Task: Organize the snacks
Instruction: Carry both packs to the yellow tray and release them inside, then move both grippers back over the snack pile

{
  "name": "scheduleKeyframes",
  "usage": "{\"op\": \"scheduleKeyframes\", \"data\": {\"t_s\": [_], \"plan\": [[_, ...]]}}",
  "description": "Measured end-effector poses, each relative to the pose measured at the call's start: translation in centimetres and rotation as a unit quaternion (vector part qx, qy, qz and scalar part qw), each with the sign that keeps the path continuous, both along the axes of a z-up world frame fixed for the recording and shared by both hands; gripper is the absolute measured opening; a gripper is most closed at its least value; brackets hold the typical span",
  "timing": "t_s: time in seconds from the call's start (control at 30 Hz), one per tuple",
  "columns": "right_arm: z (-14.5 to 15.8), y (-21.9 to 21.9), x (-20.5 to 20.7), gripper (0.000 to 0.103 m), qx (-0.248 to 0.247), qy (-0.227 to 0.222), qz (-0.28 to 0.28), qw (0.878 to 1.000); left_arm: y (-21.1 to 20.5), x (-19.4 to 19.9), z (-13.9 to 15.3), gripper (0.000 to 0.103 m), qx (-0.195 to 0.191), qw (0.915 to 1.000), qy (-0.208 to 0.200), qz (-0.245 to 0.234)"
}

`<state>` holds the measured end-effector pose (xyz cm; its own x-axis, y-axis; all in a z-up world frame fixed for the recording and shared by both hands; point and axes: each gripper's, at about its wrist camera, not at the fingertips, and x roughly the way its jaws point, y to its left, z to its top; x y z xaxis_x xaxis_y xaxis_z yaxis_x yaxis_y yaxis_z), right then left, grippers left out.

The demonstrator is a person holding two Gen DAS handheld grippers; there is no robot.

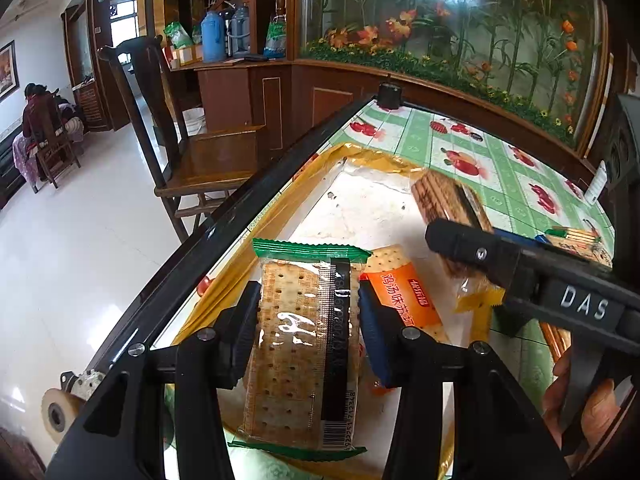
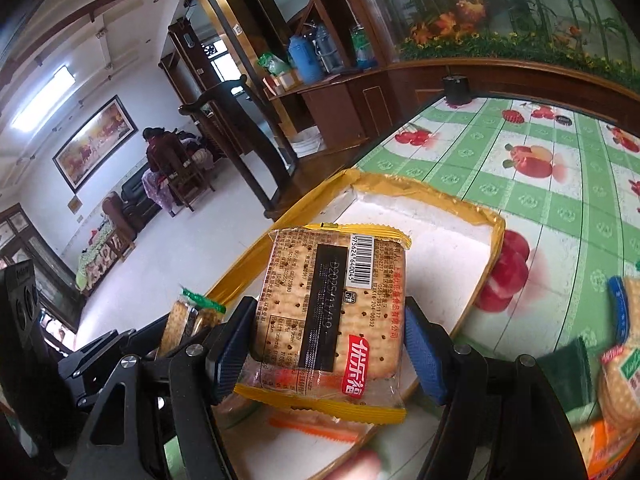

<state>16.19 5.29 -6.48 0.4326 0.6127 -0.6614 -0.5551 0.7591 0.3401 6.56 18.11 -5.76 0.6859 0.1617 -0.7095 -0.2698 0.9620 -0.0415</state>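
On the counter (image 2: 560, 208), under its green fruit-print cloth, sits the white tray (image 2: 436, 256) with yellow-taped rim, close to the near edge. Both my grippers hang over it, each loaded.

Left gripper (image 1: 308, 320): fingers (image 1: 246, 320) clamped on the green-edged cracker pack (image 1: 304, 344), flat and lengthwise, low above the tray's near end. Orange-label pack (image 1: 404, 296) already lies in the tray just beside it.

Right gripper (image 2: 328, 340): fingers (image 2: 424, 356) closed on the yellow-edged cracker pack (image 2: 332, 304), barcode side up, held over the tray (height above the floor of it hard to judge).

Step in hand, as I read it: set both packs into the tray. Best done by lowering each flat onto bare white floor, clear of the orange pack, then easing the fingers apart only once the pack rests. Keep the two grippers from crowding each other.

Views differ. Left wrist shows the right gripper's pack from the side, plus more packs (image 1: 576, 240) waiting far right on the cloth. Right wrist shows the tray's empty far half and loose packs (image 2: 620, 360) at the right margin.
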Motion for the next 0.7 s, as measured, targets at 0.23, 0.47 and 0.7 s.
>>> {"op": "scheduleKeyframes", "data": {"t_s": [0.23,0.47,0.7], "plan": [[-0.9,0.5,1.2,0.072,-0.017,-0.002,-0.006,1.000,-0.2,0.8,-0.6,0.046,0.012,0.9998,0.011,0.008],[-1.2,1.3,1.4,0.077,-0.038,-0.006,-0.004,0.999,0.7,1.2,-1.0,0.085,0.006,0.9990,0.034,0.027],[0.6,-2.9,0.5,0.079,-0.013,-0.019,-0.035,0.999,1.0,0.0,0.6,0.085,0.001,0.9990,0.013,0.042]]}}
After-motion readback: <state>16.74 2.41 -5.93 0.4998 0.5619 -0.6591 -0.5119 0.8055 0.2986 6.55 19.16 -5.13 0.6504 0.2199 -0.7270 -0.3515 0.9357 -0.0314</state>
